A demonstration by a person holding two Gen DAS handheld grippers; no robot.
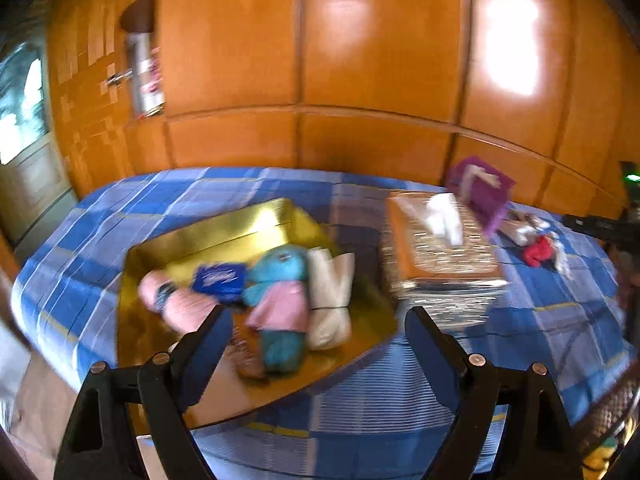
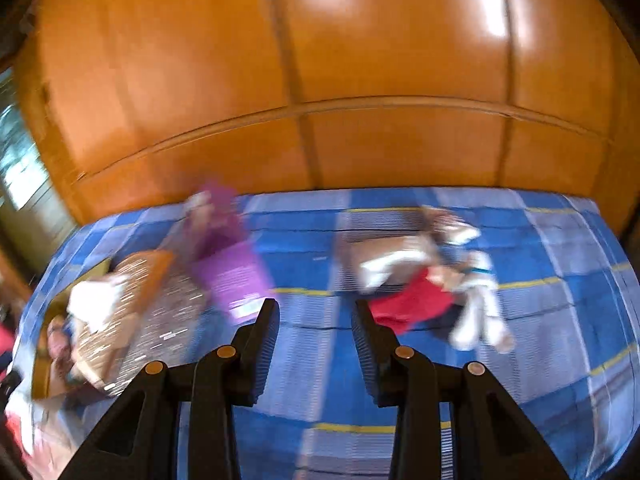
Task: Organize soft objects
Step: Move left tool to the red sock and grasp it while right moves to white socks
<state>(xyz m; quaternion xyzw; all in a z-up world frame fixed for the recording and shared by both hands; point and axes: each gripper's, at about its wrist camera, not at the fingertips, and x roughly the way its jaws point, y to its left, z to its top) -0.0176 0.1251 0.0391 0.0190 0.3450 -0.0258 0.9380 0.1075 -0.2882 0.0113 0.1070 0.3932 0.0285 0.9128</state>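
In the left wrist view a gold tray (image 1: 168,252) lies on the blue checked bed. It holds a pink soft toy (image 1: 176,300), a blue packet (image 1: 220,280), a teal doll in a pink shirt (image 1: 280,300) and a white cloth bundle (image 1: 330,300). My left gripper (image 1: 318,316) is open and empty just in front of the tray. In the right wrist view, blurred, a plush toy with a red cloth (image 2: 420,292) lies on the bed ahead to the right. My right gripper (image 2: 316,312) is open and empty just short of it.
A patterned tissue box (image 1: 436,248) (image 2: 132,304) sits beside the tray, with a purple box (image 1: 484,188) (image 2: 236,272) behind it. The plush with its red cloth also shows at far right in the left wrist view (image 1: 538,248). Orange wooden wardrobe doors (image 1: 360,60) stand behind the bed.
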